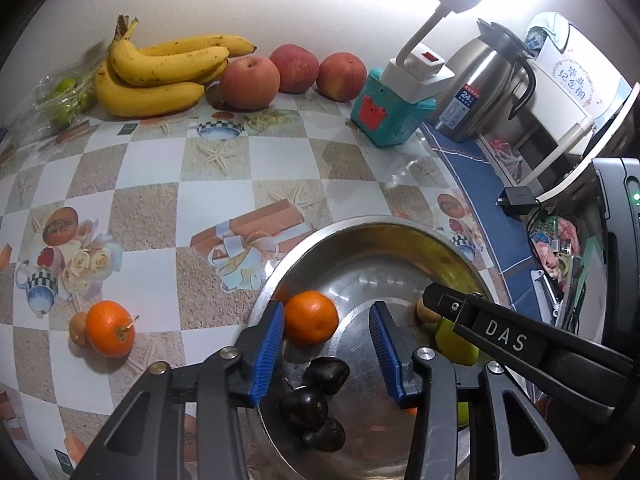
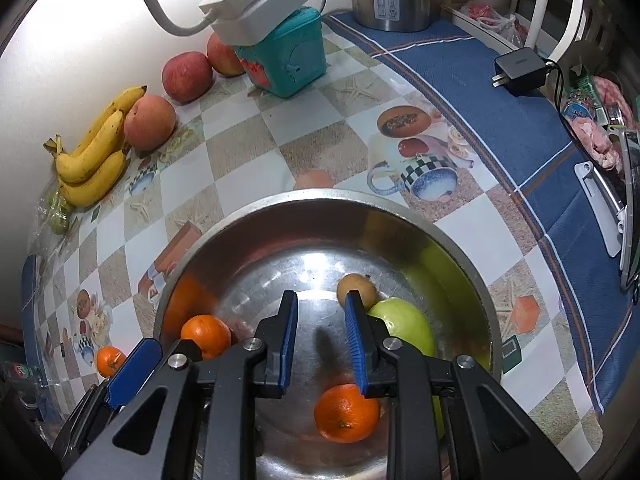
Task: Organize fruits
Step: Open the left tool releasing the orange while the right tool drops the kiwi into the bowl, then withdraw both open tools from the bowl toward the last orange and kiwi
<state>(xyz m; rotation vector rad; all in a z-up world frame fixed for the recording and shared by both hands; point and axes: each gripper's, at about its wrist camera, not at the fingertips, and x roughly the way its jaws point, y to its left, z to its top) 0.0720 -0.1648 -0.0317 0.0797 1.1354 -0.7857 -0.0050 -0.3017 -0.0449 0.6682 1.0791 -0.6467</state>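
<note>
Presently:
- Left gripper [image 1: 327, 322]: fingers spread wide over the steel bowl [image 1: 400, 236], gripping nothing.
- Right gripper [image 2: 321, 312]: fingers parted over the same bowl, gripping nothing.
- Inside the bowl: one orange [image 2: 346, 413] at 6 o'clock, another orange [image 2: 205, 336] at 9 o'clock, a green fruit [image 2: 404, 326] at 3 o'clock, dark fruits [image 1: 316, 396].
- Outside, on the checked table [image 1: 152, 168]: a loose orange [image 1: 110, 334] at 9 o'clock of the bowl; bananas [image 1: 160, 72] and apples [image 1: 292, 72] by the wall at 12 o'clock.
</note>
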